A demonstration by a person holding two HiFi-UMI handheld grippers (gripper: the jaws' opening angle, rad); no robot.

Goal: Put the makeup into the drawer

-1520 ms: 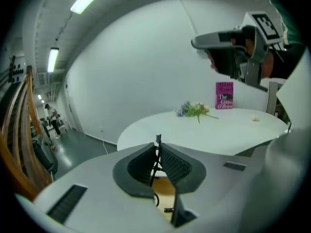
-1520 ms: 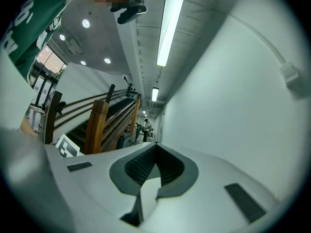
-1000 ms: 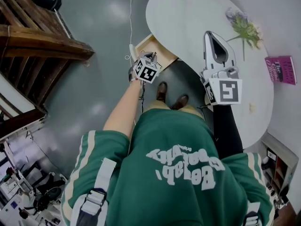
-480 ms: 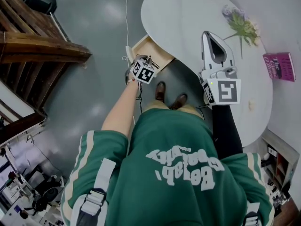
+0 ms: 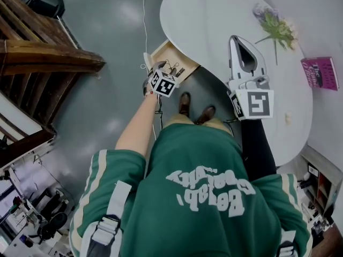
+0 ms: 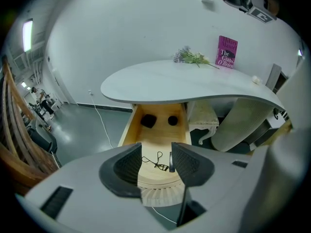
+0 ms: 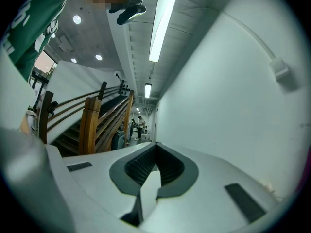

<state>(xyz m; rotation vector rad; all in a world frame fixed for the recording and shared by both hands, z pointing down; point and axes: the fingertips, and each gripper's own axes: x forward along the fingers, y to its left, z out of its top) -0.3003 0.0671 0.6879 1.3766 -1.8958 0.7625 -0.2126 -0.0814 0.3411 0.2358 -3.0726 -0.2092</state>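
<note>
Under the left gripper (image 5: pixel 170 69), from the head view: open drawer (image 5: pixel 167 52), pulled out from beneath the white table (image 5: pixel 214 15). Points steeply down into it, presumably to set a piece low on the wood instead of dropping it from height. Off to its right, over the tabletop: right gripper (image 5: pixel 239 42), held level and idle, likely parked clear of the placing; flowers (image 5: pixel 276 30) and a pink book (image 5: pixel 320 73) well beyond its tip.

Along the left gripper's own view: jaws well apart, having just been opening, pads pressing on nothing. Between them and a little below, close by the right-hand pad: slim dark makeup stick (image 6: pixel 171 161) lying flat on the drawer floor, just beside a thin black cord (image 6: pixel 154 160). Reads as a fresh release, with the task's thing now inside the drawer. Farther ahead of the tips, at the drawer's back: two dark pieces (image 6: pixel 148 121), seemingly makeup stowed already.

Along the right gripper's own view: jaws closed together, nothing between them; ahead only a bare wall (image 7: pixel 233 81), with a wooden staircase (image 7: pixel 92 120) off to the left of the tips.
</note>
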